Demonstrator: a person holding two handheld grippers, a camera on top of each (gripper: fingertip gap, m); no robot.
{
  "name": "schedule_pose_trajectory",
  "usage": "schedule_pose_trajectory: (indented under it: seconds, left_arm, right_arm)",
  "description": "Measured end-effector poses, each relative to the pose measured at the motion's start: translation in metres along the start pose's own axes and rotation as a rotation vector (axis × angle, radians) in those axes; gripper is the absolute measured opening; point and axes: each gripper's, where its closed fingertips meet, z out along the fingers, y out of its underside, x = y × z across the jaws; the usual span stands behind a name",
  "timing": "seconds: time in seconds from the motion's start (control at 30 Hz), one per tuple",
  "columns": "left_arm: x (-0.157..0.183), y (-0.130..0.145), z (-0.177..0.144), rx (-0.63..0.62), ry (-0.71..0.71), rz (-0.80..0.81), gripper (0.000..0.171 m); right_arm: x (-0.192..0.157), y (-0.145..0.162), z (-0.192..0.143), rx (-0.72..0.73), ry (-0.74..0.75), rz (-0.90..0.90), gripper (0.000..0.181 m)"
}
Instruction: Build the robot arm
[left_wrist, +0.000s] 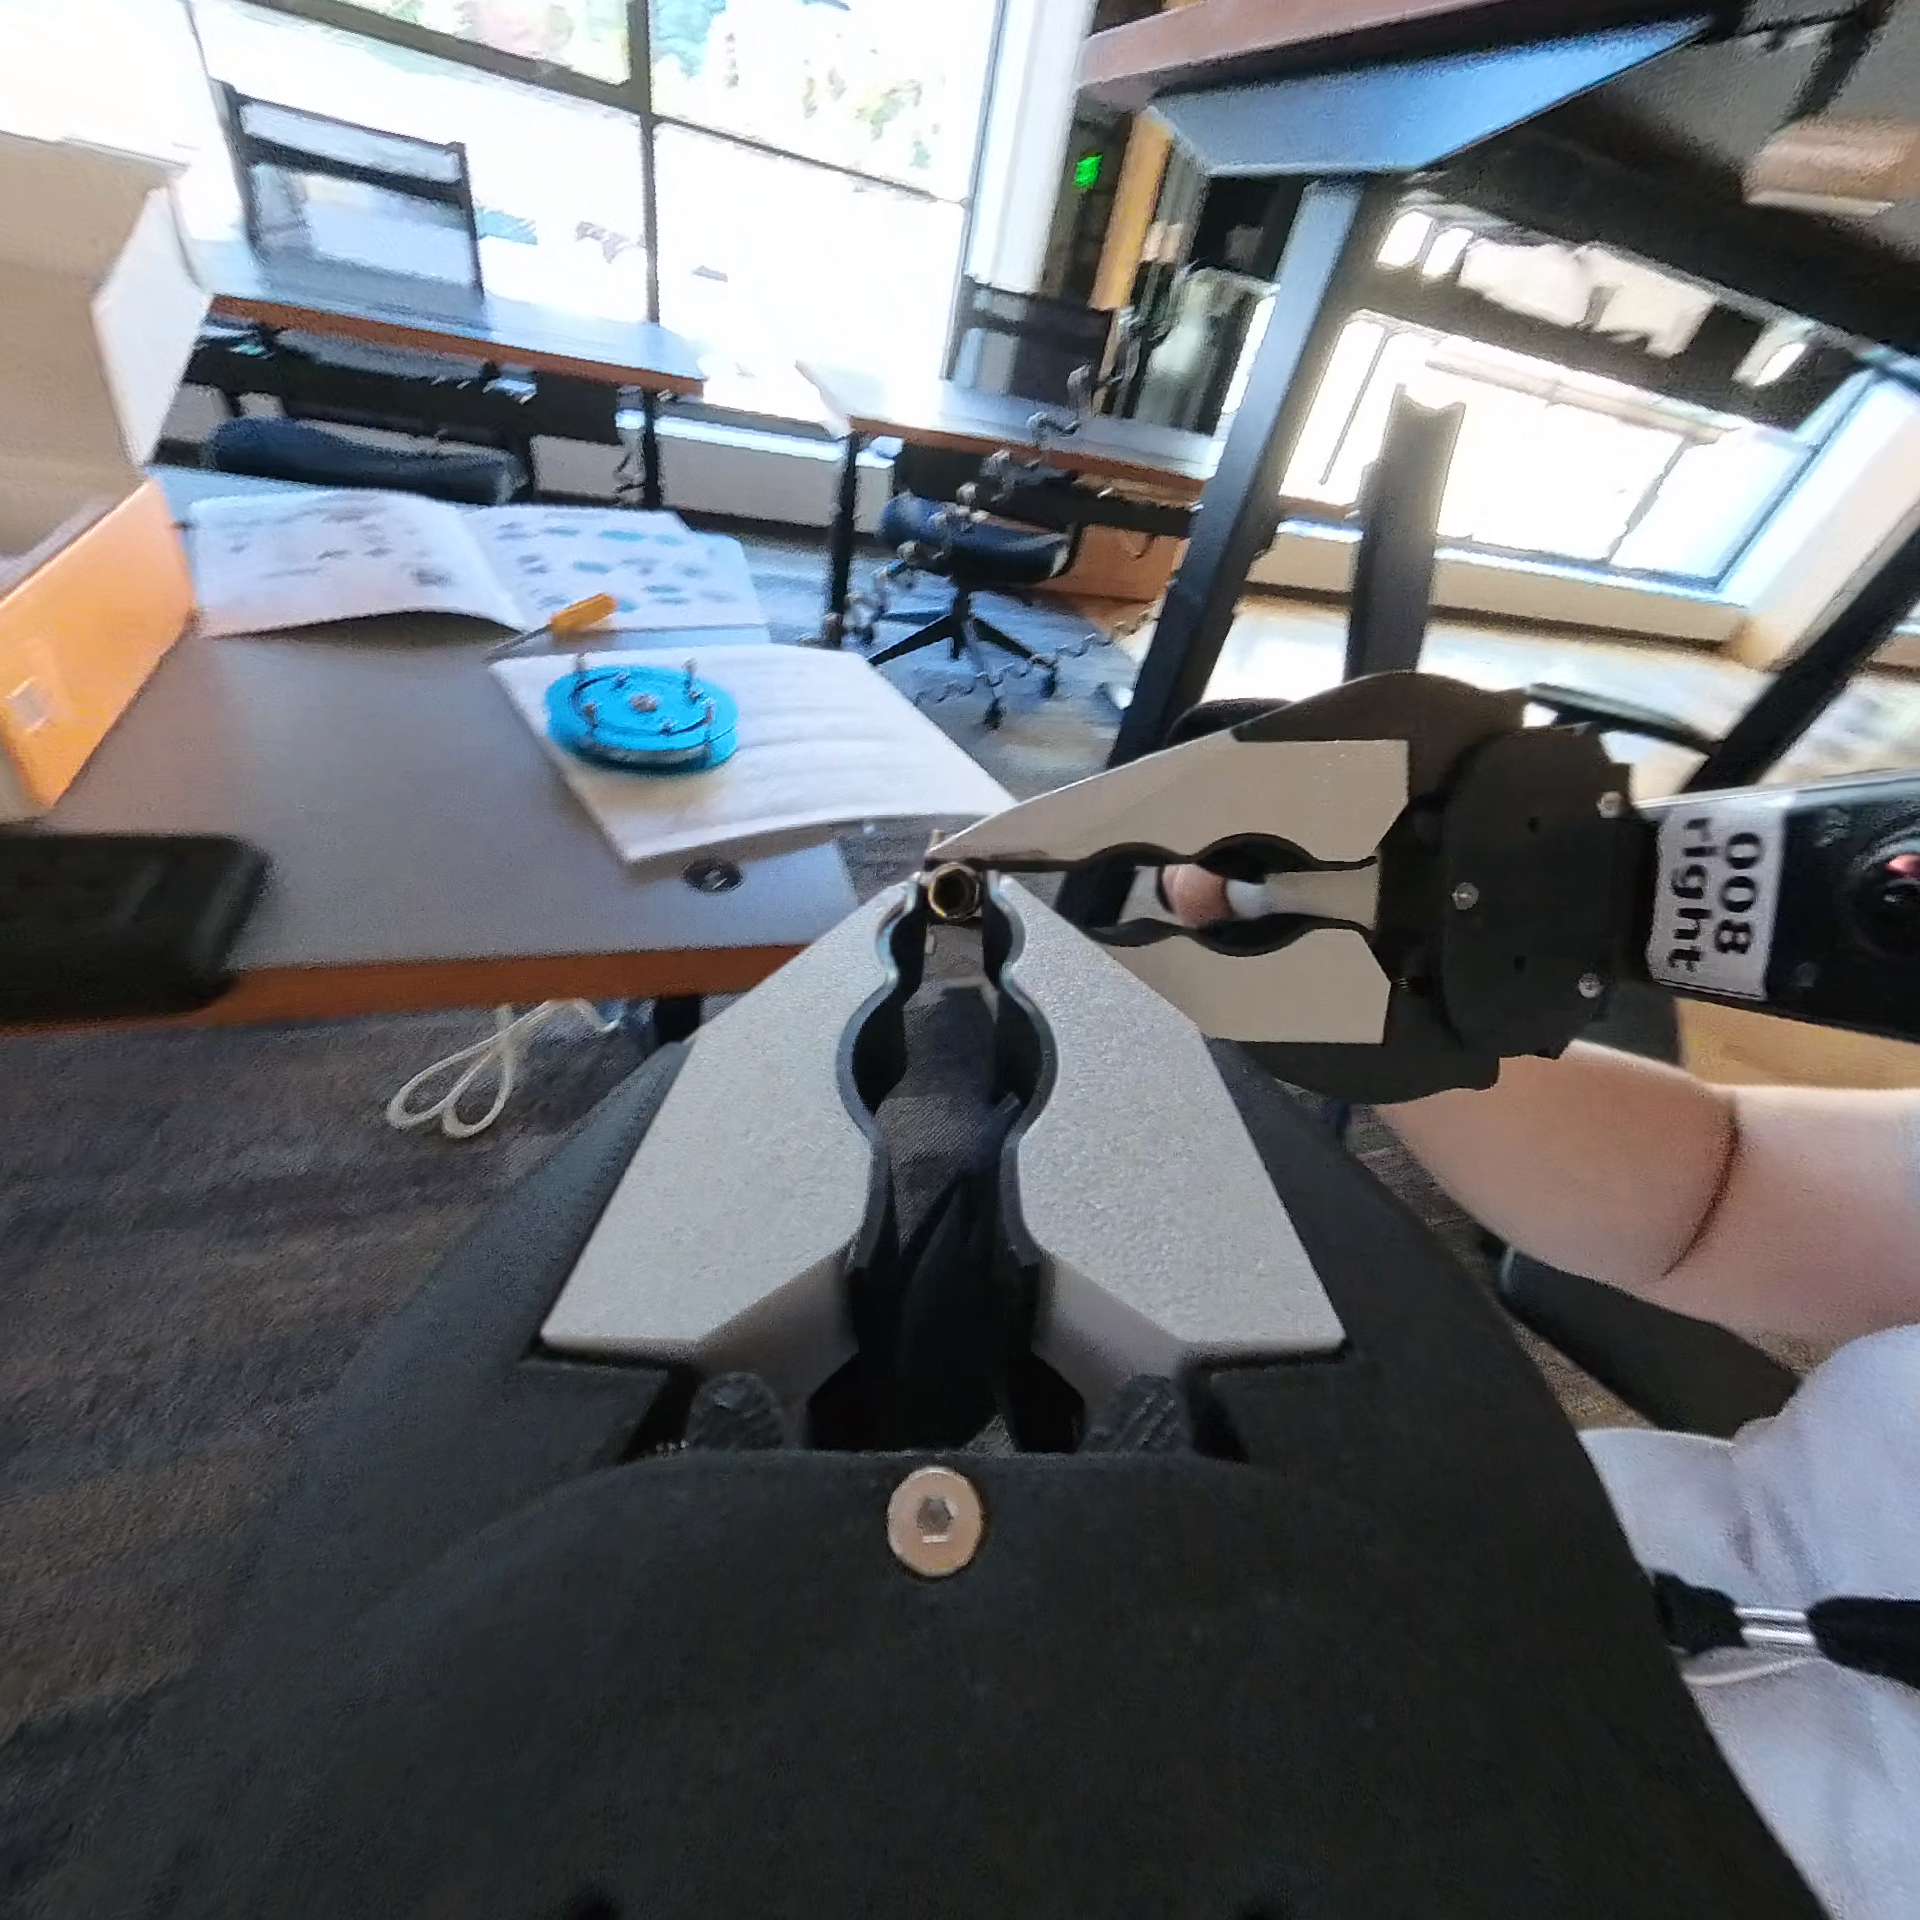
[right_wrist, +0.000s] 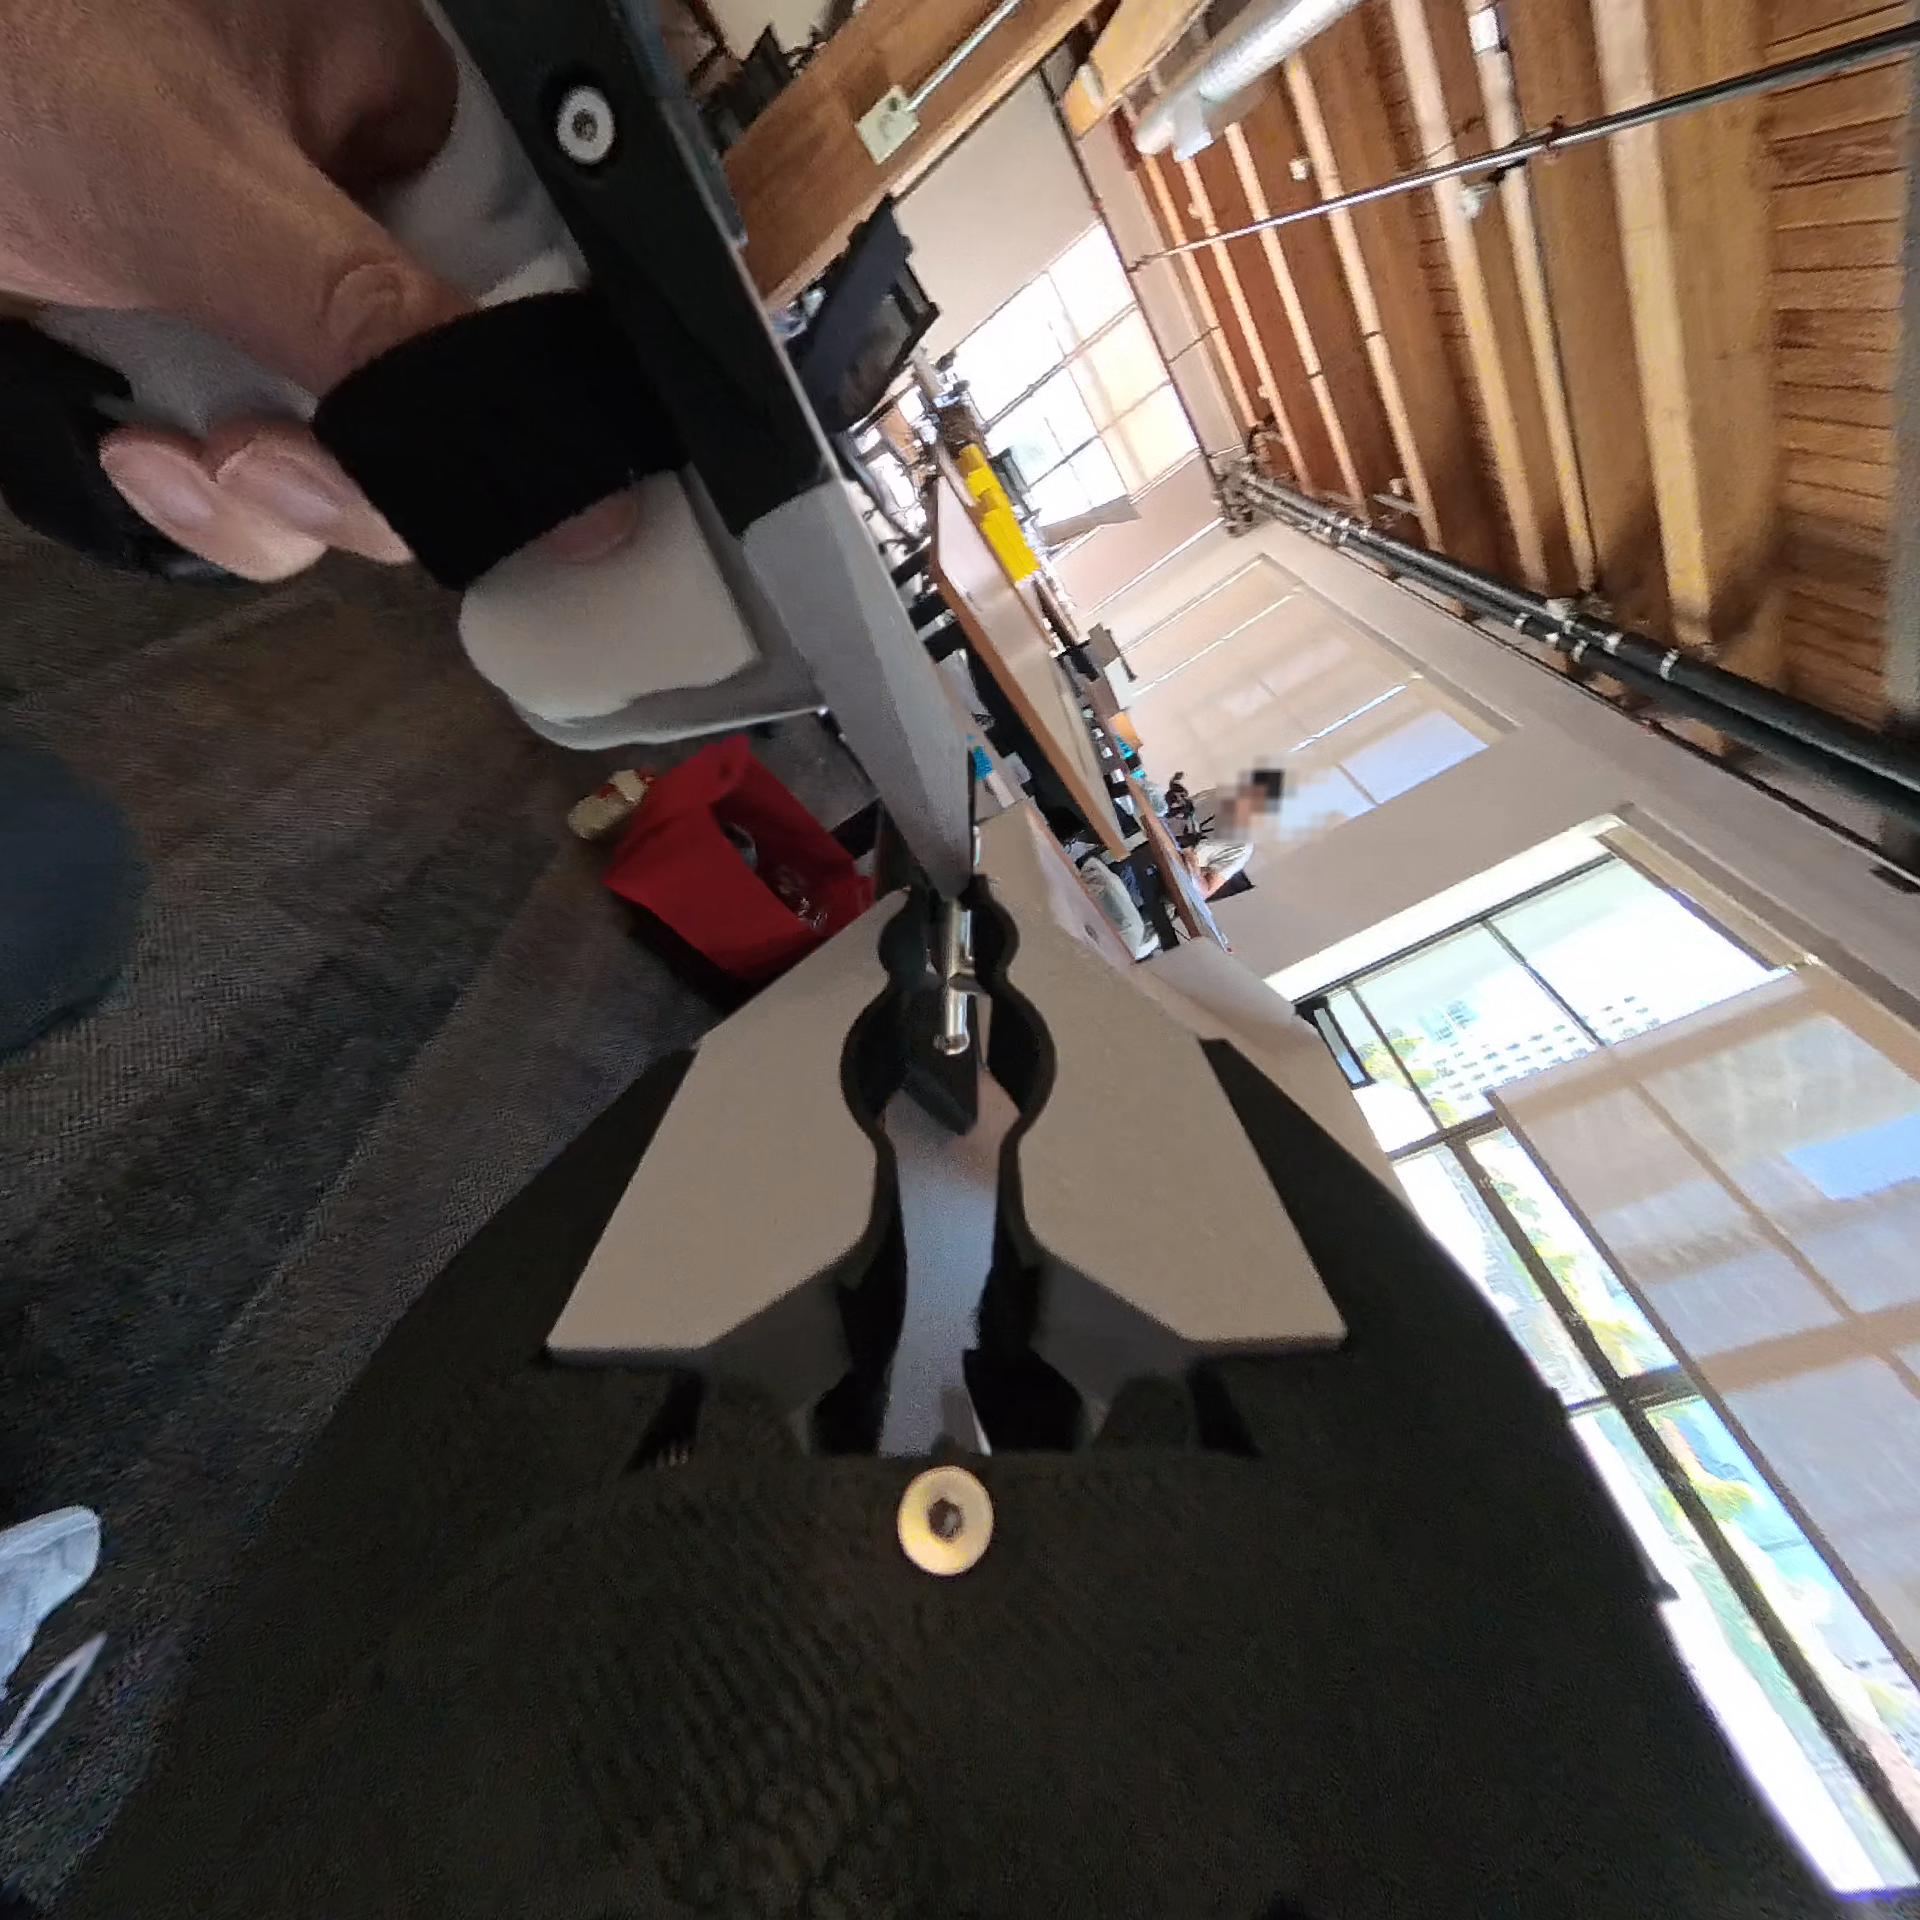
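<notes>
Bright open office — sun pouring in.
Big windows (left_wrist: 810, 208) glare behind wood-edged desks (left_wrist: 447, 322), grey carpet (left_wrist: 208, 1195) underfoot — timber ceiling beams (right_wrist: 1558, 312) overhead.

In front of you the grey table (left_wrist: 416, 831) with its orange edge carried an open booklet (left_wrist: 468, 556), a yellow-handled screwdriver (left_wrist: 566, 618), a white sheet (left_wrist: 821, 748) bearing 1 blue disc (left_wrist: 644, 717), an orange box (left_wrist: 78, 644) and a black object (left_wrist: 114, 920) at its near-left edge.
</notes>
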Motion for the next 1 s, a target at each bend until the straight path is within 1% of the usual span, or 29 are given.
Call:
schedule_pose_trajectory:
  seconds: [0.03, 0.1, 0.17, 0.2, 0.23, 0.27, 0.3, 0.33, 0.37, 0.4, 0.47, 0.53, 0.6, 0.63, 0.67, 0.73, 0.8, 0.87, 0.9, 0.97, 1.0]
  left_arm:
    - [0.006, -0.004, 0.006, 0.014, 0.034, -0.007, 0.009]
    - [0.017, -0.01, 0.014, 0.033, 0.11, -0.039, 0.009]
    - [0.027, -0.016, 0.016, 0.069, 0.201, -0.096, 0.009]
    - [0.033, -0.02, 0.014, 0.091, 0.262, -0.134, 0.009]
    - [0.039, -0.023, 0.012, 0.117, 0.331, -0.172, 0.008]
    - [0.044, -0.028, 0.009, 0.148, 0.396, -0.212, 0.008]
    - [0.048, -0.03, 0.006, 0.165, 0.449, -0.251, 0.008]
    - [0.051, -0.031, 0.005, 0.171, 0.493, -0.279, 0.008]
    - [0.052, -0.032, 0.005, 0.177, 0.52, -0.298, 0.008]
    - [0.051, -0.033, 0.007, 0.187, 0.531, -0.309, 0.008]
    - [0.047, -0.033, 0.013, 0.195, 0.531, -0.314, 0.008]
    - [0.04, -0.032, 0.023, 0.202, 0.526, -0.332, 0.008]
    - [0.032, -0.029, 0.036, 0.197, 0.536, -0.374, 0.008]
    - [0.025, -0.027, 0.045, 0.193, 0.528, -0.393, 0.007]
    - [0.018, -0.026, 0.054, 0.193, 0.528, -0.409, 0.007]
    - [0.002, -0.025, 0.073, 0.19, 0.528, -0.444, 0.008]
    - [-0.013, -0.025, 0.097, 0.183, 0.552, -0.464, 0.008]
    - [-0.028, -0.022, 0.122, 0.125, 0.585, -0.415, 0.009]
    - [-0.041, -0.019, 0.134, 0.093, 0.577, -0.37, 0.014]
    - [-0.078, -0.018, 0.158, 0.062, 0.503, -0.247, 0.024]
    - [-0.097, -0.018, 0.168, 0.048, 0.455, -0.17, 0.025]
  right_arm:
    - [0.007, 0.0, -0.009, 0.018, 0.013, 0.032, 0.008]
    - [0.027, -0.003, -0.03, 0.064, 0.058, 0.144, 0.028]
    - [0.044, 0.003, -0.053, 0.081, 0.066, 0.309, 0.034]
    - [0.049, 0.004, -0.066, 0.119, 0.033, 0.44, 0.034]
    - [0.048, 0.001, -0.078, 0.193, -0.055, 0.599, 0.039]
    - [0.049, -0.005, -0.088, 0.297, -0.154, 0.788, 0.041]
    - [0.05, -0.009, -0.094, 0.384, -0.266, 0.973, 0.04]
    - [0.049, -0.006, -0.094, 0.428, -0.368, 1.131, 0.04]
    - [0.047, 0.0, -0.09, 0.448, -0.442, 1.25, 0.04]
    - [0.046, 0.003, -0.086, 0.487, -0.493, 1.319, 0.038]
    - [0.048, 0.007, -0.075, 0.56, -0.496, 1.391, 0.038]
    - [0.041, 0.013, -0.06, 0.545, -0.504, 1.388, 0.035]
    - [0.04, 0.026, -0.044, 0.534, -0.462, 1.378, 0.022]
    - [0.044, 0.031, -0.043, 0.576, -0.454, 1.372, 0.007]
    - [0.05, 0.04, -0.04, 0.591, -0.43, 1.384, 0.006]
    - [0.055, 0.063, -0.029, 0.574, -0.426, 1.401, 0.006]
    - [0.066, 0.087, -0.021, 0.591, -0.464, 1.483, 0.006]
    - [0.077, 0.116, -0.014, 0.588, -0.521, 1.587, 0.006]
    - [0.086, 0.134, -0.014, 0.585, -0.518, 1.613, 0.006]
    - [0.118, 0.17, -0.027, 0.611, -0.446, 1.622, 0.006]
    - [0.131, 0.189, -0.034, 0.578, -0.394, 1.591, 0.006]
